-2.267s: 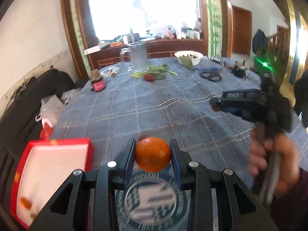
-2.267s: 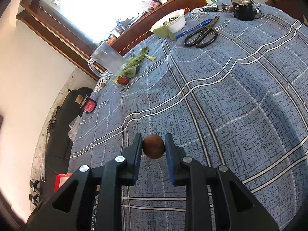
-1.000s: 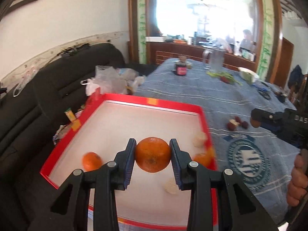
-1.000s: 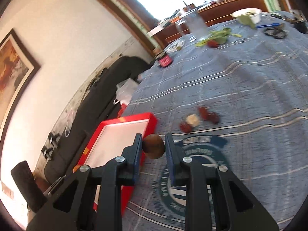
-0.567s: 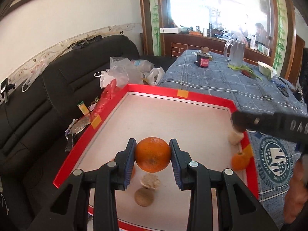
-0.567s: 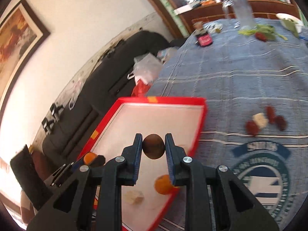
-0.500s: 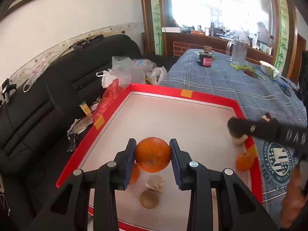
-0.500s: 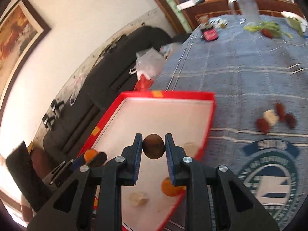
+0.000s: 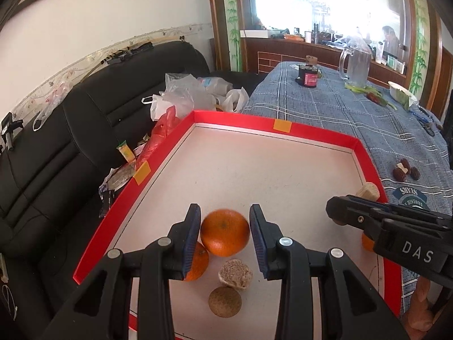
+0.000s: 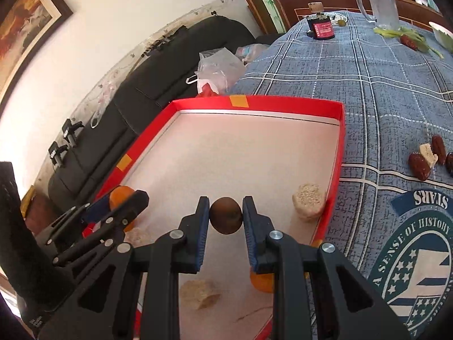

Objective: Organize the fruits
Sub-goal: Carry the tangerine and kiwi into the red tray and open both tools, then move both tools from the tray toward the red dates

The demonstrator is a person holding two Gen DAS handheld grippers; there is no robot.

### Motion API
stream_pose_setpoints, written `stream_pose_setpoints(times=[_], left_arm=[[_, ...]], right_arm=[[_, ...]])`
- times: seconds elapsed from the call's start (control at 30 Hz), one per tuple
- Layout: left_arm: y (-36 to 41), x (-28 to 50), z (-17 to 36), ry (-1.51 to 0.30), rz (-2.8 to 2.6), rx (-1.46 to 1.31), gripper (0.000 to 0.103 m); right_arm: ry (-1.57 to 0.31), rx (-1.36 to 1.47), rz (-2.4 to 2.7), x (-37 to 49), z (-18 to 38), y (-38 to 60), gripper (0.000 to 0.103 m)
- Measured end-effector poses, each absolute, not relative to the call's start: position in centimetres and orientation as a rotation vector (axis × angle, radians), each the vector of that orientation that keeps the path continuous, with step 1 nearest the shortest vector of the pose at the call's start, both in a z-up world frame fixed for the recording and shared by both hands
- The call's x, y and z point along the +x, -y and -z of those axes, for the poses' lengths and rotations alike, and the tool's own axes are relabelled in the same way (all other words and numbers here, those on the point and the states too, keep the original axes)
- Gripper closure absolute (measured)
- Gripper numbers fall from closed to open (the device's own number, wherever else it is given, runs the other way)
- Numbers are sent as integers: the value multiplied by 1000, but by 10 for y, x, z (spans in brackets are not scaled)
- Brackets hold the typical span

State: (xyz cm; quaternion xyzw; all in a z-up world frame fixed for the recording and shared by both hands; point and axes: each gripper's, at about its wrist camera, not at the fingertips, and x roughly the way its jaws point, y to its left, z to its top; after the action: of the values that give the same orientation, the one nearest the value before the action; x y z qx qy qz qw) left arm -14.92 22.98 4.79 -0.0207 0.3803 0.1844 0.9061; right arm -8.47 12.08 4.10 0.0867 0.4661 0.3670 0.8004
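both loads hang over the red tray [image 9: 317, 137] now: my left claw [image 9: 225, 233] is clamped on an orange [image 9: 225, 232], my right claw [image 10: 225, 216] is pinched tight on a small brown fruit [image 10: 225, 216]. neither is set down yet. in the tray lie another orange [image 9: 198, 265], a pale crumbly lump [image 9: 235, 274] and a flat brown round [image 9: 225, 301]. still out on the tabletop [image 10: 382, 79]: a little cluster of dark red fruits [image 10: 420, 165], so i judge there's more fetching after these drops.
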Motion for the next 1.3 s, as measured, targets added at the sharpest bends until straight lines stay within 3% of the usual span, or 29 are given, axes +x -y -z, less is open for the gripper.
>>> stream_pose_setpoints(times=[0.07, 0.23, 0.27, 0.33, 0.4, 0.57, 0.63, 1.3], left_arm=[[-229, -149, -48, -786, -389, -38, 66], [-229, -152, -50, -788, -407, -46, 49], [-228, -152, -50, -789, -409, -47, 47], [-224, -154, -52, -789, -412, -42, 46], [-221, -156, -54, -786, -416, -37, 36], [-211, -164, -59, -779, -421, -29, 25], [-204, -166, -62, -775, -418, -21, 25], [-102, -189, -72, -779, -253, 153, 21]], right_arm=[[-992, 180, -782, -85, -40, -120, 77], [-974, 138, -762, -90, -42, -122, 75], [-972, 135, -759, -91, -43, -121, 72], [-959, 141, -755, -94, -45, -118, 56], [-935, 157, -760, -99, -50, -111, 54], [-868, 182, -755, -110, -65, -87, 50], [-847, 201, -737, -113, -69, -72, 46], [-810, 446, -509, -133, -64, 88, 41]])
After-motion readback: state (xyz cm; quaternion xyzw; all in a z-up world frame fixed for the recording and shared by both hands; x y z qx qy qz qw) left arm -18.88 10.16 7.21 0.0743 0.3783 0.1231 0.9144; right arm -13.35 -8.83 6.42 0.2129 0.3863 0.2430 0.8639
